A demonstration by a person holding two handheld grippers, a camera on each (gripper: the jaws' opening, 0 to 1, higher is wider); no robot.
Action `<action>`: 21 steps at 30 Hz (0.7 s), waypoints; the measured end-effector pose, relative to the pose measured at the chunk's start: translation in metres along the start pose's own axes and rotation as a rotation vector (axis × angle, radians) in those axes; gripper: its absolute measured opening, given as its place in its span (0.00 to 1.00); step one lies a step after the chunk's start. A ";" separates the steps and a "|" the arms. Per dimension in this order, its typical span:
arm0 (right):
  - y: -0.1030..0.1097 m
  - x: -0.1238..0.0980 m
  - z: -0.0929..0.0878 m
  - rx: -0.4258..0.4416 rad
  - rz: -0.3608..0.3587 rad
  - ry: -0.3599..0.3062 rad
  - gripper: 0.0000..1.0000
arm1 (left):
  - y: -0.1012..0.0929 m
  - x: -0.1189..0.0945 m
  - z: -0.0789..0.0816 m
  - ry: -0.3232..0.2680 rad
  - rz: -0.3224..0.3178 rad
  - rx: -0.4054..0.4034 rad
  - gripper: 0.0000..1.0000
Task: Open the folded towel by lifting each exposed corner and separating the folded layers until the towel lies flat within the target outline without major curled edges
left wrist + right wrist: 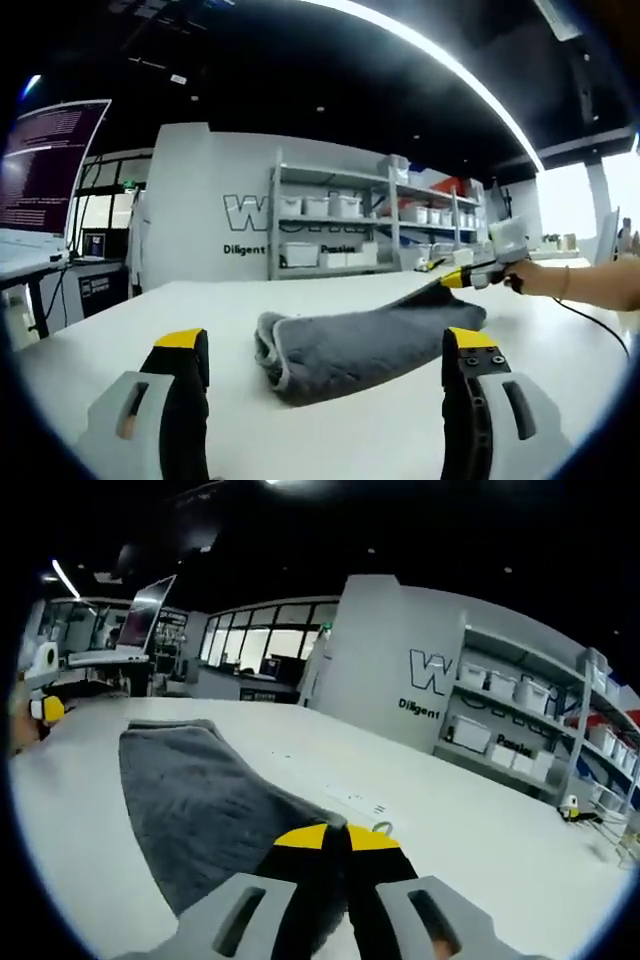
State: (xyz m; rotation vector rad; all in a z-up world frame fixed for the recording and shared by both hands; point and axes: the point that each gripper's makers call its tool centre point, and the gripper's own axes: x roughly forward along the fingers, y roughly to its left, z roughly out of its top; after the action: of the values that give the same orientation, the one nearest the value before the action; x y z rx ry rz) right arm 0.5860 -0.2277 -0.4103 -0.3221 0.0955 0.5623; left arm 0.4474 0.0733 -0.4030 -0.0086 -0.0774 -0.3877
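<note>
Now: right gripper (335, 838) pinched on corner of grey towel (365, 335), mid-bench (300, 430); left gripper (325, 350) open, short of it. Risk: whole bundle drags unanchored, layers not separating.

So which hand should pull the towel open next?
Probably the right. The right hand-held gripper is shut on a towel corner. The left hand-held gripper is open, short of the towel.
</note>
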 end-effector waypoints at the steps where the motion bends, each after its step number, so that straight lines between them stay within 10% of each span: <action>1: 0.003 -0.002 0.001 -0.005 0.008 -0.002 0.01 | -0.001 0.000 0.001 -0.005 -0.001 0.005 0.95; 21: 0.101 -0.079 0.007 -0.171 0.280 -0.072 0.00 | 0.012 0.015 -0.017 0.072 0.020 0.047 0.95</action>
State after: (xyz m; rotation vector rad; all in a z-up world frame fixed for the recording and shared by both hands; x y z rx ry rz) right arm 0.4653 -0.1853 -0.4172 -0.4582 0.0228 0.8618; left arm 0.4670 0.0779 -0.4191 0.0511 -0.0158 -0.3655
